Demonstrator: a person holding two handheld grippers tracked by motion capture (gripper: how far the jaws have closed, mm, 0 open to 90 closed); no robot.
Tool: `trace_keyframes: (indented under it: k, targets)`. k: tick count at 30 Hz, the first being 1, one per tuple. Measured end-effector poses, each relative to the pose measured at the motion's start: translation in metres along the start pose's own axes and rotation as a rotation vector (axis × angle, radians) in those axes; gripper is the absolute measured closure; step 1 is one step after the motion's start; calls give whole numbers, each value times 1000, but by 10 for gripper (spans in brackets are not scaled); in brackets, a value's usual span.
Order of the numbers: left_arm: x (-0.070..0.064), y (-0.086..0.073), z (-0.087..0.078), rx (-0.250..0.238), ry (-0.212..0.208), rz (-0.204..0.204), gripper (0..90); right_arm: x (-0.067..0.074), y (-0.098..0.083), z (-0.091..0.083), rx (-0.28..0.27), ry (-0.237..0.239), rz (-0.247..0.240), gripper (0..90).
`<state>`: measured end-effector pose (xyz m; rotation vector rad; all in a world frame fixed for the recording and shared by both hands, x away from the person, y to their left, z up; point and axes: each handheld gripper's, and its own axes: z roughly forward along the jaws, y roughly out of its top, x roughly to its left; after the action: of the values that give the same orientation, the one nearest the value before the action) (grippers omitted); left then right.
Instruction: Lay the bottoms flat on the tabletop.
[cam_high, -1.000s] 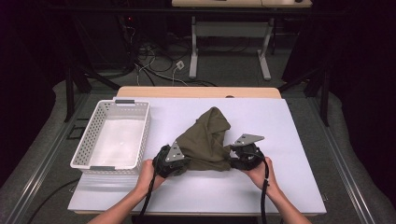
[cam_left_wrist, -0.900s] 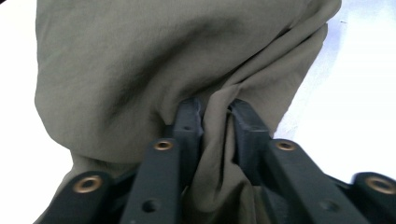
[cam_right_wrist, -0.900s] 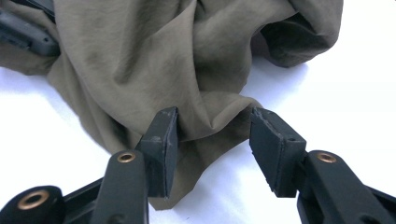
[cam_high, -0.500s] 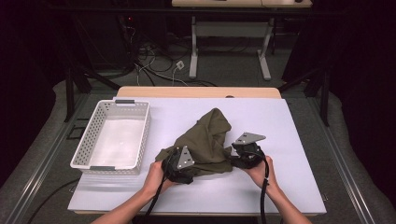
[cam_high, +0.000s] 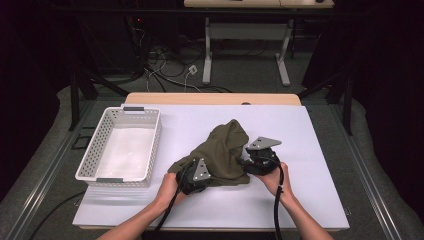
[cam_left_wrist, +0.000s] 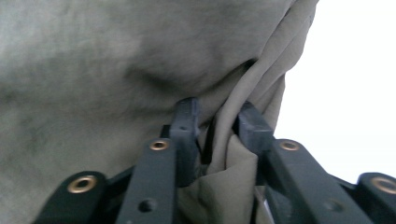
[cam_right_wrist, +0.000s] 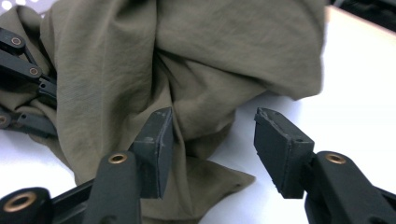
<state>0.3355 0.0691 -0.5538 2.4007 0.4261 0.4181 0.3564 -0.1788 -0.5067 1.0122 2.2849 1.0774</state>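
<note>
**Two Grippers Work an Olive Cloth at Mid-Table**

A white table (cam_high: 310, 200) carries a white perforated basket (cam_high: 92, 160) at its left side, and well to the right of it an olive-green cloth (cam_high: 225, 150) lies bunched in a peaked heap near the table's middle (nothing of it reaches the basket). The person's left gripper (cam_left_wrist: 215, 123) sits at the heap's near-left edge; its jaws have just been closing and now pinch a fold of the fabric between them. The right gripper (cam_right_wrist: 212, 144) meets the heap's right side with its jaws parted at a middling width, a flap of cloth lying under and between them, the pads not pressing on it.
</note>
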Motion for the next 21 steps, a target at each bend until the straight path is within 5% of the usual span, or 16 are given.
trace_keyframes:
  k: [6, 14, 21]
  targets:
    - [0, 0, -2, -4, 1, 7, 833, 2, -5, 10, -1, 46, 27, 618]
    - [-1, 2, -13, -39, 23, 18, 858, 2, -4, 3, -59, 35, 49, 860]
    - [-2, 2, -29, -80, 45, 24, 861, 5, -1, -6, -79, 16, 31, 892]
